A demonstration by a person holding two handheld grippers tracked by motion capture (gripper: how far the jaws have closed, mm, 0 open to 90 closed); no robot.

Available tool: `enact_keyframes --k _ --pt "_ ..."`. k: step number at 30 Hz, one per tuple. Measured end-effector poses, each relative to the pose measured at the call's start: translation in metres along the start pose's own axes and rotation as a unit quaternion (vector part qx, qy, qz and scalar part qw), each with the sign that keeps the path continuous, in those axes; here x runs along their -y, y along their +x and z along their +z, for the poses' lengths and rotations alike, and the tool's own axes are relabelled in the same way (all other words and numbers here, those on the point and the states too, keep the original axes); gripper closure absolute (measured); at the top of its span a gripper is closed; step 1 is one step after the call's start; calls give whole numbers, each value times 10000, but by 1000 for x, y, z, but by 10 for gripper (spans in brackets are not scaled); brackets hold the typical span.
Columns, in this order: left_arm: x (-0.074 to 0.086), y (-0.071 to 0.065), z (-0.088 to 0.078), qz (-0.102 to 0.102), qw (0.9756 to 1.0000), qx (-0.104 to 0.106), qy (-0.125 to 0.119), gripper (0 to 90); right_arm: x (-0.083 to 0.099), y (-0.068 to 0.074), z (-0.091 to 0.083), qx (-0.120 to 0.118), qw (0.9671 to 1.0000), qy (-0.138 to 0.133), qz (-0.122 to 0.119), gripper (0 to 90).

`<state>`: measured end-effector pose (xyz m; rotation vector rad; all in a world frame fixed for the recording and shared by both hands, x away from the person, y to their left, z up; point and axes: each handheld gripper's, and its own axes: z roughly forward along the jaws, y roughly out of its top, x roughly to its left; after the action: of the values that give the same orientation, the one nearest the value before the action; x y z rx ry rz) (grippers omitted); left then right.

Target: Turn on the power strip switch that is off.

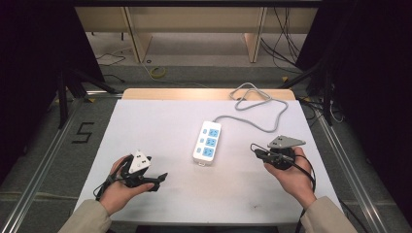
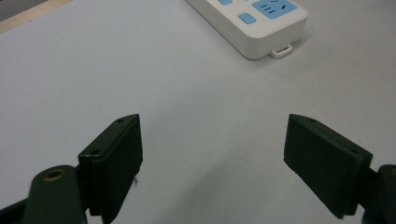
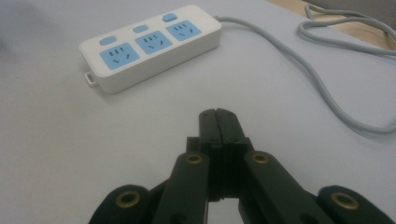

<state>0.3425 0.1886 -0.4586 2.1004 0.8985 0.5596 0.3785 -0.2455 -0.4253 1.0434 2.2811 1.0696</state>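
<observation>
A white power strip (image 1: 207, 141) with three blue sockets lies near the middle of the pale table (image 1: 160, 126), its grey cord (image 1: 257, 114) looping toward the far right corner, between two hand-held grippers. The left gripper (image 1: 156, 180), held low near the table's front left, has its jaws spread wide with nothing between them; in the left gripper view the strip (image 2: 252, 23) is cut off by the top edge. The right gripper (image 1: 256, 151), held to the right of the strip, has its jaws pressed together on nothing. The right gripper view shows a small blue button beside each socket of the strip (image 3: 149, 44). No lettering can be read on it. A dark "5" (image 1: 83, 132) marks the floor left of the table.
</observation>
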Motion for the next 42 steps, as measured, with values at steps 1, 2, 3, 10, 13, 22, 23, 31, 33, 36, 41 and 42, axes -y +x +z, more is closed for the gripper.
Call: enact_keyframes --k 1,2,3,10,13,22,23,31,33,36,41,42 --pt "0 0 0 4 10000 0 3 193 -1 0 1 2 10000 -7 2 900" --pt "0 0 0 4 10000 0 2 192 -1 0 2 -1 10000 1 -2 900" --pt "0 0 0 4 10000 0 2 193 -2 0 3 4 10000 -2 -6 900" --pt "0 0 0 13 10000 -5 0 192 -9 -1 7 27 10000 4 -21 900" --pt "0 0 0 12 10000 -12 0 193 -11 -1 9 30 10000 9 -41 900" --pt "0 0 0 23 10000 -18 4 193 -18 -2 16 40 10000 27 -31 900" --pt "0 0 0 24 10000 -18 5 193 -18 -2 16 43 10000 33 -24 900" --pt "0 0 0 34 10000 -18 11 193 -24 -3 22 46 10000 40 -21 900" --pt "0 0 0 50 10000 -19 24 193 -27 -2 26 38 10000 42 -27 900" --pt "0 0 0 38 10000 -22 12 193 -30 -2 28 26 10000 36 -34 900" --pt "0 0 1 43 10000 -18 13 193 -32 -2 31 19 10000 40 -27 900" --pt "0 0 0 60 10000 -21 27 193 -33 -2 31 18 10000 50 -32 900"
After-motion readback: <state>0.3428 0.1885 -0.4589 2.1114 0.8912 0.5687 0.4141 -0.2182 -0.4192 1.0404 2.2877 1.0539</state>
